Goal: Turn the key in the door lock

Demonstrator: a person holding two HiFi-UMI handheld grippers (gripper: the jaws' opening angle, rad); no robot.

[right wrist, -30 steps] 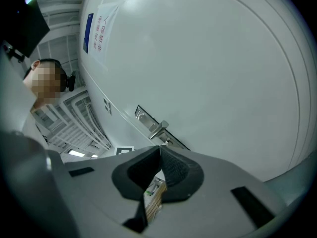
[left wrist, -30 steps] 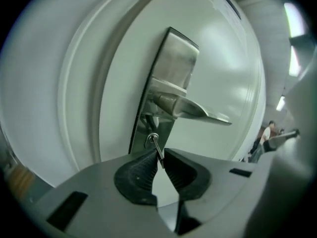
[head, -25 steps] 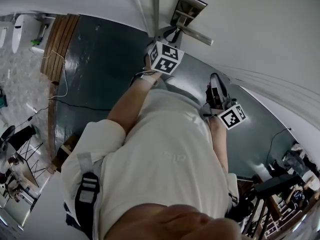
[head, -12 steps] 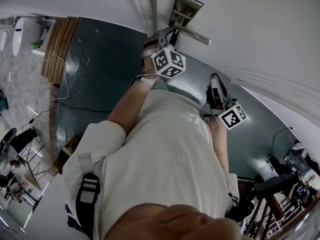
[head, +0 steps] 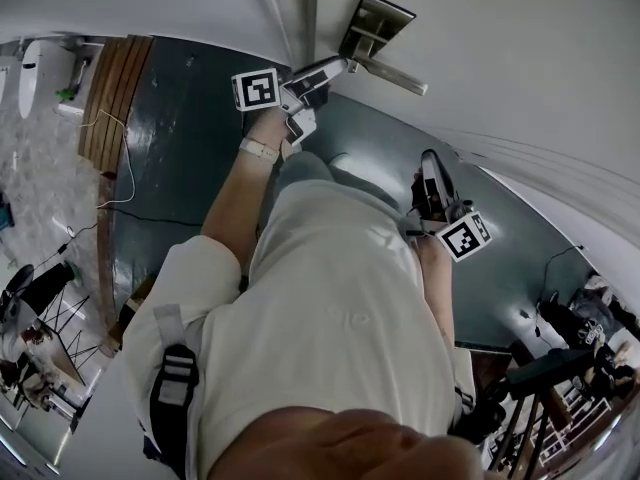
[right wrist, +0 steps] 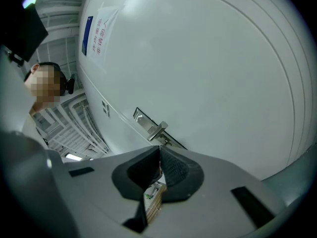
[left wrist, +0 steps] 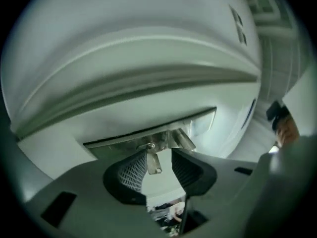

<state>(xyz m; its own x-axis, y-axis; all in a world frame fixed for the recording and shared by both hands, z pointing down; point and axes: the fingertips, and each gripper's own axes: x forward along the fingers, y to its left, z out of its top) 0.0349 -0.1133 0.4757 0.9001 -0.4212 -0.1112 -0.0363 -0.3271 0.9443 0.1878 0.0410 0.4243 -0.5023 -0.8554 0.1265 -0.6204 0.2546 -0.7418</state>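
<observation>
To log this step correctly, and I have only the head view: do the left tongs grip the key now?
Observer: No. The left tongs are opening. The key stands between their jaws, in the lock, with a clear gap on one side.
Operator: And the right tongs, please?
Observer: The right tongs are shut, jaws together, nothing between them.
Operator: What lies ahead of them?
Observer: In the right gripper view the door handle shows just past the jaw tips, not touched.
</observation>
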